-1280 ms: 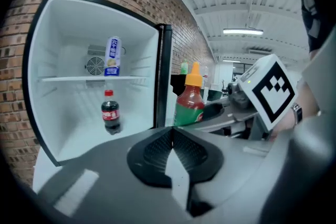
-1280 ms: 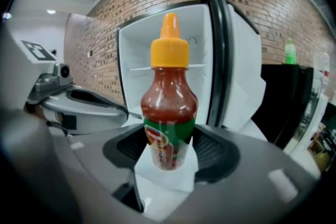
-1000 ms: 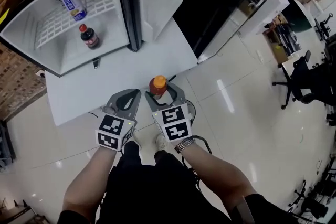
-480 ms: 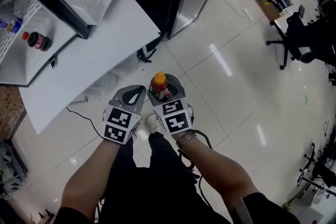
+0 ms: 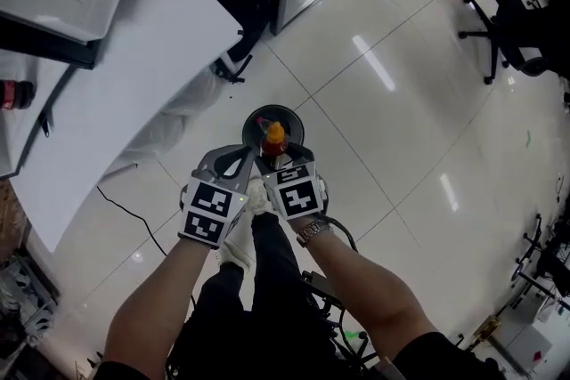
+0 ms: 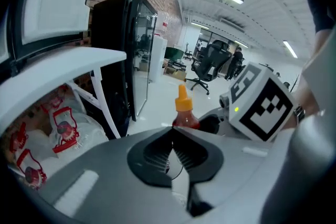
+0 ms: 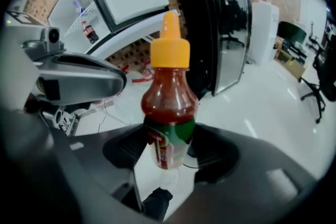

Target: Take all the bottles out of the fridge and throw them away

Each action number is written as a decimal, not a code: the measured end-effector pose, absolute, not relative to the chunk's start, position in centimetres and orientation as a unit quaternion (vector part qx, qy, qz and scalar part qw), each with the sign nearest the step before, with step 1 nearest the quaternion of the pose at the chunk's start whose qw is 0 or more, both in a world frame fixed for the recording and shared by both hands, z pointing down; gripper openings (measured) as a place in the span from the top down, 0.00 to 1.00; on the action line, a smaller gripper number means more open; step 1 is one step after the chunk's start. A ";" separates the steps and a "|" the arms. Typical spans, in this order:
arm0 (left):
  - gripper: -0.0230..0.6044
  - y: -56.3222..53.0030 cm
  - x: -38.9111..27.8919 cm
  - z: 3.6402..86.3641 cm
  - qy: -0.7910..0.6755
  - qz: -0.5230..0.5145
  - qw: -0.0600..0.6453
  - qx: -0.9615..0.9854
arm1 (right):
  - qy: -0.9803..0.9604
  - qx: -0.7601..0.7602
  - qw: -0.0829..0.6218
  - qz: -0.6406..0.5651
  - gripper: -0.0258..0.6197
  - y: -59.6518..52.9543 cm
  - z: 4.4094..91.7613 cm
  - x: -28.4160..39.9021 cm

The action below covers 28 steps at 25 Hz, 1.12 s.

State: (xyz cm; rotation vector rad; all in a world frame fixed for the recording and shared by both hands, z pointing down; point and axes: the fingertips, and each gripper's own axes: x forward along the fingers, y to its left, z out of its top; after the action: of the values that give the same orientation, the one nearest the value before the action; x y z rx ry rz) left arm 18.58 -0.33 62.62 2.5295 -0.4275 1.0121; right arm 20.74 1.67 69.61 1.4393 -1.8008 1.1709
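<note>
My right gripper (image 5: pixel 276 157) is shut on a red sauce bottle (image 5: pixel 273 139) with an orange cap and a green label. Its pads clamp the lower body of the bottle (image 7: pixel 169 113), which stands upright between them. The bottle hangs over a round black bin (image 5: pixel 250 121) on the floor. My left gripper (image 5: pixel 230 165) sits just left of it, shut and empty, its tips meeting (image 6: pixel 172 139); the sauce bottle (image 6: pixel 184 110) shows beyond them. A dark bottle with a red cap (image 5: pixel 11 93) stands in the open fridge (image 7: pixel 105 2) at far left.
A white table (image 5: pixel 134 76) carries the fridge; printed plastic bags (image 6: pixel 58 128) lie under it. A black glass-door cabinet (image 7: pixel 220 23) stands beside it. Office chairs (image 5: pixel 525 22) are at the far right. A cable (image 5: pixel 134 205) crosses the glossy tile floor.
Both grippers have sunk toward the floor and away from the fridge, the right one still holding the sauce bottle. The black bin has come into view under the bottle.
</note>
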 end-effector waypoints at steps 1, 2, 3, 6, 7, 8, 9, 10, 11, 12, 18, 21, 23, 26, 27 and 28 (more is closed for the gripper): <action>0.96 -0.2 18.6 63.6 -0.151 0.363 0.195 0.898 | -0.665 0.532 0.278 0.445 0.54 2.0 70.9 20.7; 0.96 -0.1 18.5 64.6 -0.150 0.366 0.199 0.897 | -0.660 0.529 0.281 0.453 0.54 2.2 72.1 20.6; 0.96 0.0 18.5 65.6 -0.147 0.369 0.202 0.895 | -0.656 0.525 0.285 0.461 0.54 2.5 73.3 20.4; 0.96 0.2 18.3 68.5 -0.143 0.378 0.214 0.889 | -0.647 0.512 0.294 0.483 0.54 3.1 76.8 19.9; 0.96 0.3 18.2 69.5 -0.143 0.381 0.218 0.887 | -0.643 0.509 0.296 0.489 0.54 3.3 78.0 19.8; 0.96 0.3 18.1 70.5 -0.143 0.384 0.221 0.885 | -0.639 0.507 0.299 0.495 0.54 3.4 79.1 19.8; 0.96 0.4 18.1 71.4 -0.143 0.387 0.224 0.883 | -0.634 0.506 0.300 0.502 0.54 3.5 80.2 20.0; 0.96 0.4 18.1 72.2 -0.144 0.390 0.227 0.881 | -0.630 0.505 0.301 0.508 0.54 3.6 81.2 20.1; 0.96 0.4 18.2 72.9 -0.144 0.391 0.230 0.879 | -0.625 0.504 0.301 0.514 0.54 3.6 82.1 20.3; 0.96 0.4 18.2 73.6 -0.144 0.392 0.232 0.878 | -0.622 0.503 0.301 0.520 0.54 3.6 82.9 20.4; 0.96 0.3 18.2 77.1 -0.146 0.399 0.246 0.871 | -0.606 0.495 0.305 0.543 0.54 3.2 87.2 20.8; 0.96 0.5 17.9 77.9 -0.148 0.402 0.252 0.868 | -0.593 0.500 0.308 0.551 0.53 3.5 88.3 21.2; 0.96 0.5 17.7 78.1 -0.150 0.403 0.254 0.866 | -0.597 0.508 0.302 0.542 0.53 3.0 88.3 21.4; 0.96 0.0 17.4 78.0 -0.158 0.402 0.252 0.866 | -0.599 0.507 0.300 0.543 0.53 3.1 88.0 21.3; 0.96 -0.3 17.3 77.9 -0.162 0.400 0.250 0.867 | -0.601 0.507 0.300 0.540 0.53 3.1 87.8 21.3; 0.96 -0.5 17.2 77.7 -0.165 0.400 0.248 0.867 | -0.602 0.507 0.300 0.538 0.53 3.1 87.6 21.2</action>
State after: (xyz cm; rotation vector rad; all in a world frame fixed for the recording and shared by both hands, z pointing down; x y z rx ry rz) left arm 17.24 -0.49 77.73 2.3616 -0.4497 1.0894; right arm 21.24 3.09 87.60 1.3472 -1.5994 1.4288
